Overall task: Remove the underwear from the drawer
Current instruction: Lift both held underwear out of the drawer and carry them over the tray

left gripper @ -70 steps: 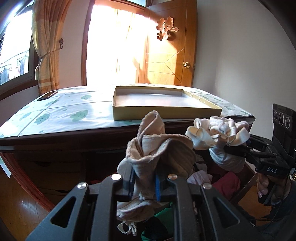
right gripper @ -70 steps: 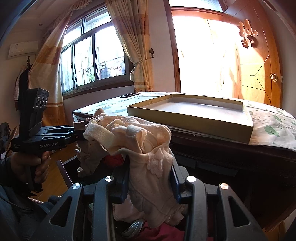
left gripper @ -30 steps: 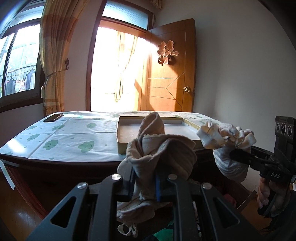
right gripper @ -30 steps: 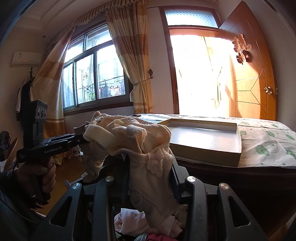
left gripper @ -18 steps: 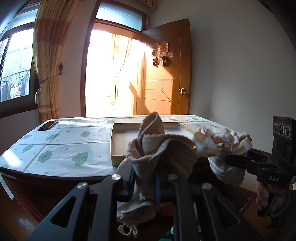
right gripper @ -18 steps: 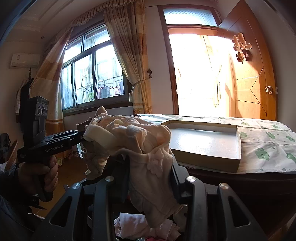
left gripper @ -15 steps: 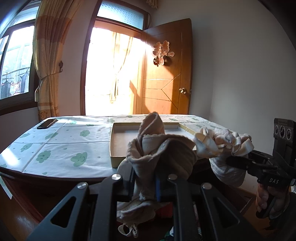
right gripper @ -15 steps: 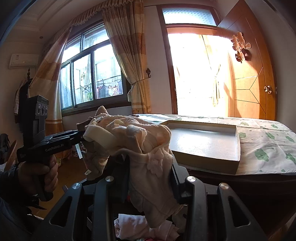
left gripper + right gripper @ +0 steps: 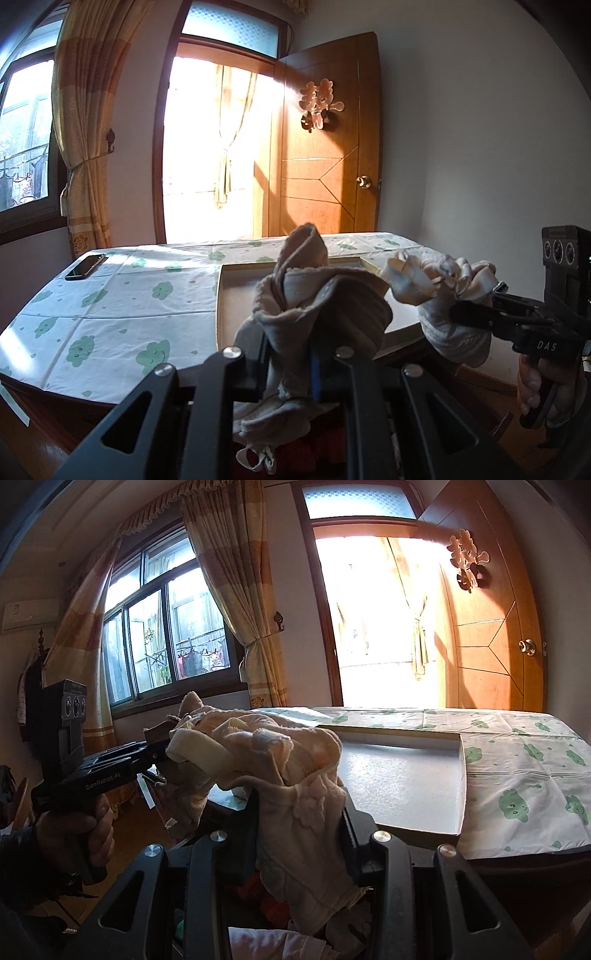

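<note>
A home: curtains (image 9: 236,602), wooden door (image 9: 325,155), clothed table (image 9: 122,295)

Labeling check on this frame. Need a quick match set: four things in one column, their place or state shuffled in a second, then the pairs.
Things:
1. grey-brown underwear
2. cream underwear
3. phone
4. shallow box

Places or states:
A. lying flat near the far left edge of the table
B. open-topped, resting on the cloud-print tablecloth
C. clamped in the left gripper
D. clamped in the right gripper

Pairs: 1-C, 2-D, 3-A, 4-B
</note>
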Demonstrator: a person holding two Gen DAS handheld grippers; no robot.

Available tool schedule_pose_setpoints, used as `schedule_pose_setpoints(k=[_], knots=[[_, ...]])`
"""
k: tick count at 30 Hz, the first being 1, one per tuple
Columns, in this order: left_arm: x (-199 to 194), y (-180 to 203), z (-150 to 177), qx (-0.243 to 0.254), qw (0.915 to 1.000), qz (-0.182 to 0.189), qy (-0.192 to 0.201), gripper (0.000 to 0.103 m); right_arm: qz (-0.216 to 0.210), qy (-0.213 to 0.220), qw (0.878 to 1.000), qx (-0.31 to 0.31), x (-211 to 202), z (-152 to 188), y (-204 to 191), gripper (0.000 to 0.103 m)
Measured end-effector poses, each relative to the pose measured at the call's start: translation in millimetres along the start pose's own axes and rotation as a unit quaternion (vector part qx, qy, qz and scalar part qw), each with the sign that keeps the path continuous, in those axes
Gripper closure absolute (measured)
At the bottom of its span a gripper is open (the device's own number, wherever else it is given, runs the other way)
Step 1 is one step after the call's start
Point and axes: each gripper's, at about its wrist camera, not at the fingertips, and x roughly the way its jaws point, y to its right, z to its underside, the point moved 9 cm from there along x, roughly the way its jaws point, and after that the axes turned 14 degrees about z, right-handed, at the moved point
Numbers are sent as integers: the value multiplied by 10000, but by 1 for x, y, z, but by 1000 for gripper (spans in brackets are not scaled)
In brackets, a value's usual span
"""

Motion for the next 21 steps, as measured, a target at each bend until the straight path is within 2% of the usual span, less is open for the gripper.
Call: schedule_pose_setpoints(k=[10,21], knots=[[49,-17,-22,-80,9993,83,-367,89,220,-371,9985,341,35,-20,34,63],[96,-51,-35,-451,9960,105,-770,89,569,-676,9959,179,72,-41,57,63]])
